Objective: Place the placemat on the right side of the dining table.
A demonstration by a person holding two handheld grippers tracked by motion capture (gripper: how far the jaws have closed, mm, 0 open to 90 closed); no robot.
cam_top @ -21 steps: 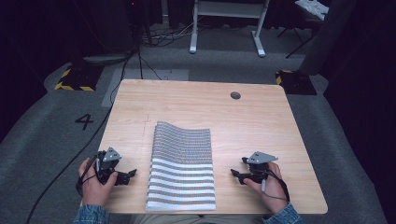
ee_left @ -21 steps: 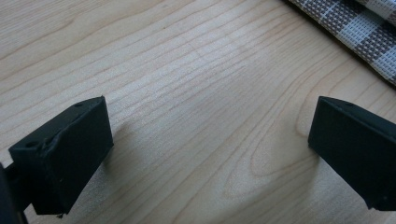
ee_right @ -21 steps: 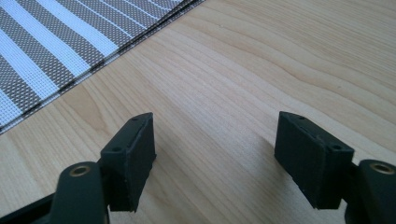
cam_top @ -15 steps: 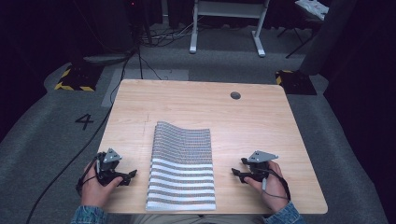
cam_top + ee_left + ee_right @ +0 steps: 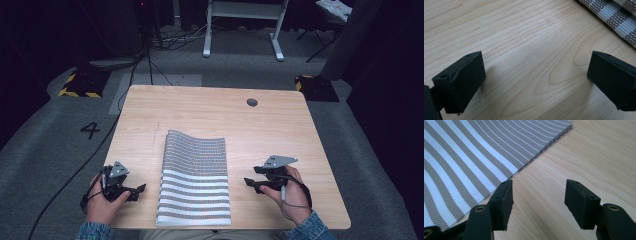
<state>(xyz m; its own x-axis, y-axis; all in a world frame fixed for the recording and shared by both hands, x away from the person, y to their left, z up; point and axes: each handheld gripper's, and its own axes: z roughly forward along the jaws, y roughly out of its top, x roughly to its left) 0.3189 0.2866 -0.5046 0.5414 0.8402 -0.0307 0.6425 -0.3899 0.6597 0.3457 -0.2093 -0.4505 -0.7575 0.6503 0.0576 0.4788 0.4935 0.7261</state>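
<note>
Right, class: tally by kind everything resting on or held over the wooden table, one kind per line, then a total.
Striped woven mat: 1
Handheld grippers, left gripper and right gripper: 2
Total: 3

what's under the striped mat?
The striped mat lies on the wooden table; its far end arches up slightly. Whatever might be beneath it is covered. Both grippers sit beside it, apart.

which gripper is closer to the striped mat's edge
The right gripper: in its own view one jaw sits right at the striped mat edge. The left gripper has bare wood between.
</note>
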